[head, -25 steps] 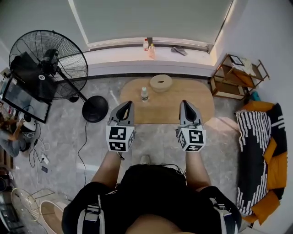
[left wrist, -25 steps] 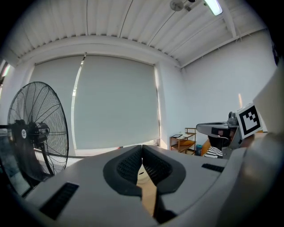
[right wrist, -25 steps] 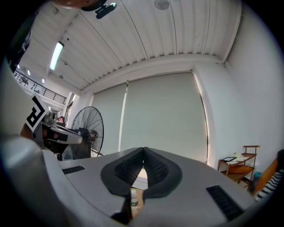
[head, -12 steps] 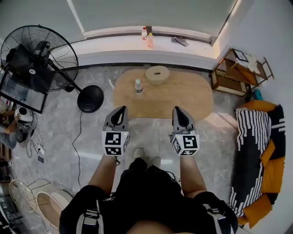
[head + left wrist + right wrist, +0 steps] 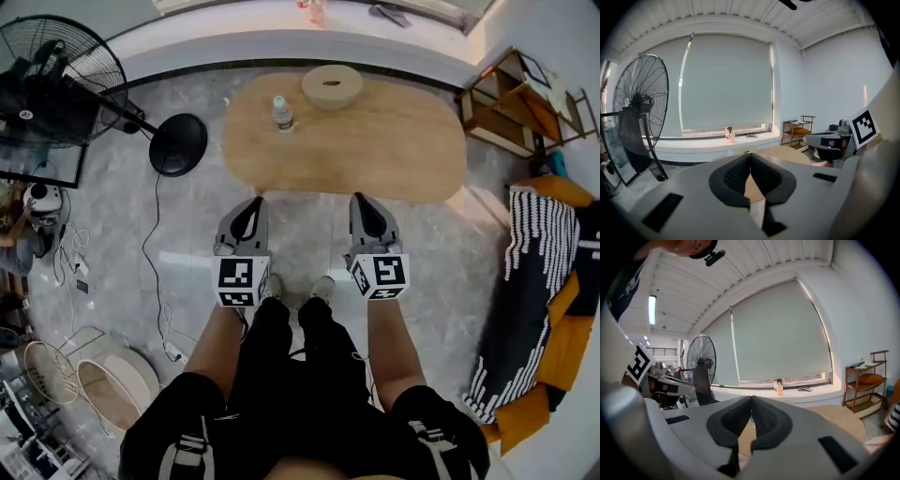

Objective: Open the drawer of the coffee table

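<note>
- Grey marbled floor [image 5: 122, 253] fills the room as seen from above, with a pale window ledge [image 5: 281, 42] running along the far wall.
- Left gripper [image 5: 252, 204]: its dark pads [image 5: 736, 176] meet along one line, so the jaws are closed and nothing is between them.
- Right gripper [image 5: 362, 201]: closed in the same way, with its pads [image 5: 765, 420] pressed together and nothing held.
- Both grippers are side by side over the floor and point toward the far wall. Each has a marker cube at its near end, the left cube [image 5: 242, 281] and the right cube [image 5: 380, 277], with a bare forearm behind it.
- Between the two grippers, the person's shoes [image 5: 323, 286] stand on the floor.
- Coffee table [image 5: 375, 141]: an oval wooden top lying just beyond the two gripper tips. In the head view the tips are a little short of its near edge and touch nothing. The drawer cannot be made out from above.
- On the table's far left part stands a small bottle [image 5: 281, 113], upright. To its right, at the far edge, sits a round pale dish [image 5: 332, 86].
- To the left of the table is a standing fan [image 5: 56, 84] with a round black base [image 5: 178, 144], and a cable trails over the floor.
- At the far right is a low wooden shelf [image 5: 520, 103]. Nearer on that side, a black-and-white striped throw [image 5: 525, 300] lies over orange cushions.
- Two small bottles [image 5: 729, 134] stand on the ledge under the drawn blind [image 5: 726, 84].
</note>
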Tool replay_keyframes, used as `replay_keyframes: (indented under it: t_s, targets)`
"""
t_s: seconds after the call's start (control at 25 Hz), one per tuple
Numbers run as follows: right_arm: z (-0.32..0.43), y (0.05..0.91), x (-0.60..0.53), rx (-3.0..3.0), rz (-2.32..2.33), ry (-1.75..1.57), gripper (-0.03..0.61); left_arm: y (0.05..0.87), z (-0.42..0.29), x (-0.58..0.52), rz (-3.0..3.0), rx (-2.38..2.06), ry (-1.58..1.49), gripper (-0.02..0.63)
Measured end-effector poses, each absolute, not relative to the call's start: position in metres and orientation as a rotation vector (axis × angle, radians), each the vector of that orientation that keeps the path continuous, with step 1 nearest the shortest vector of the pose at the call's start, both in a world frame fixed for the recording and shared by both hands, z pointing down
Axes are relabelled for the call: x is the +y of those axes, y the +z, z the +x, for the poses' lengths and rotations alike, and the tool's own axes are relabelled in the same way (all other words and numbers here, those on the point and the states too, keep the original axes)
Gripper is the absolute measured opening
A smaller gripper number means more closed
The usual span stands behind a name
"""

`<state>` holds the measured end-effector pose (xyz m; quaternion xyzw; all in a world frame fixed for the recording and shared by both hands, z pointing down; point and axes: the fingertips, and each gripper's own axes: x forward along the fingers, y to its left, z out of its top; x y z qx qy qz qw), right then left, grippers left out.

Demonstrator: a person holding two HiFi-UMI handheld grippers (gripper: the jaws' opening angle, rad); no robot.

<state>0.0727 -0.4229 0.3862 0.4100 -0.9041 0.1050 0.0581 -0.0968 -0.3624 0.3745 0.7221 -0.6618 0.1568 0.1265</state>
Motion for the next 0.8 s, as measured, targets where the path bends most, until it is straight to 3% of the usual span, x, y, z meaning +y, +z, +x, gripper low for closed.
replay_keyframes:
  t_s: [0.32,0.52,0.8]
  targets:
    - [0.037,0.519,-0.396,-2.781,1.194,0.334,0.017,0.497,-0.126,-0.356,2.125,-1.885,0.462,0.023]
    - [0.002,0.62,-0.357,-2.846,1.078,0.34,0.017,0.614,-0.156,-0.33,2.134,-1.867,0.518,0.023]
    - [-0.001,0.745,-0.348,-2.909,1.073,0.257,0.017,0.75,-0.18,-0.316,2.168,-1.877,0.38,0.021]
